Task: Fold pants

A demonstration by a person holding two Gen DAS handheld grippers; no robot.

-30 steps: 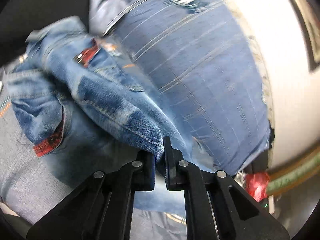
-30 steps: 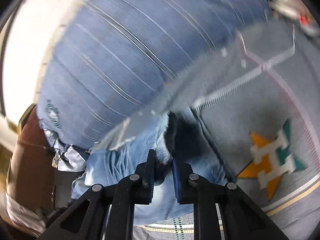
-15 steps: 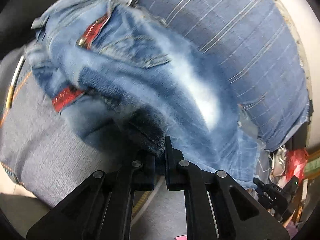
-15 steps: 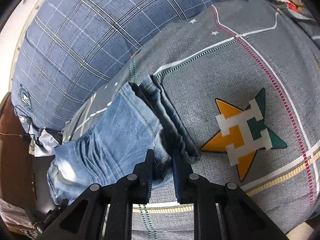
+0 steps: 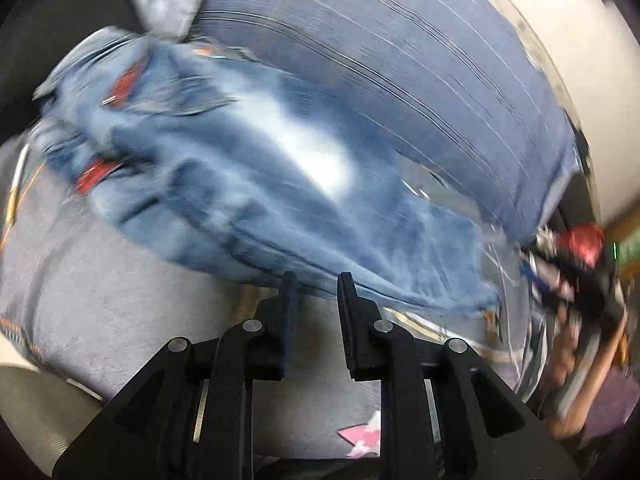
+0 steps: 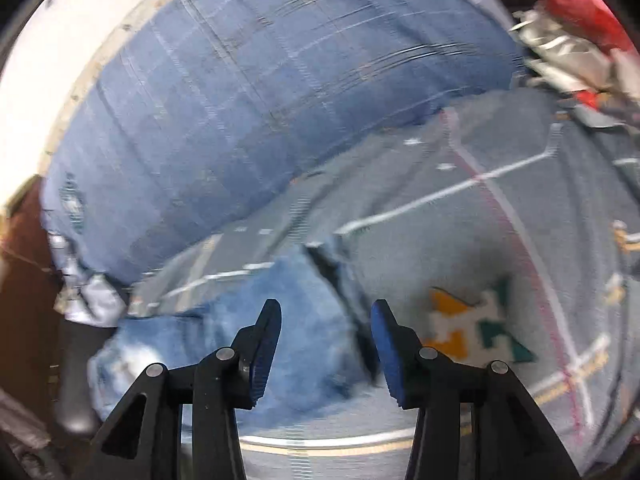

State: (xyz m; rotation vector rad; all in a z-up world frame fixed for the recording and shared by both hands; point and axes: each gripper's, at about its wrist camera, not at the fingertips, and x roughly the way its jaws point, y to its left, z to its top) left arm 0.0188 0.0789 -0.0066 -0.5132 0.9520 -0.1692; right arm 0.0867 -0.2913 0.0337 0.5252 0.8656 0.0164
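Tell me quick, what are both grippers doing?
Left hand-held gripper: open, jaws just opened, jeans released, nothing between them.
Right hand-held gripper: open, jaws just opened wide, holding nothing.

Two fisheye views, each from a camera mounted on a hand-held tool, look forward and steeply down along its two fingers onto a bed (image 6: 460,216). The left view sits close above faded blue jeans (image 5: 280,168), with the left tool (image 5: 314,284) at the bottom edge. The right view hovers near one jeans leg end, the right tool (image 6: 326,312) at its bottom. Both share the jeans, the grey patterned bedspread and a blue checked pillow (image 5: 400,72). Both are motion-blurred.
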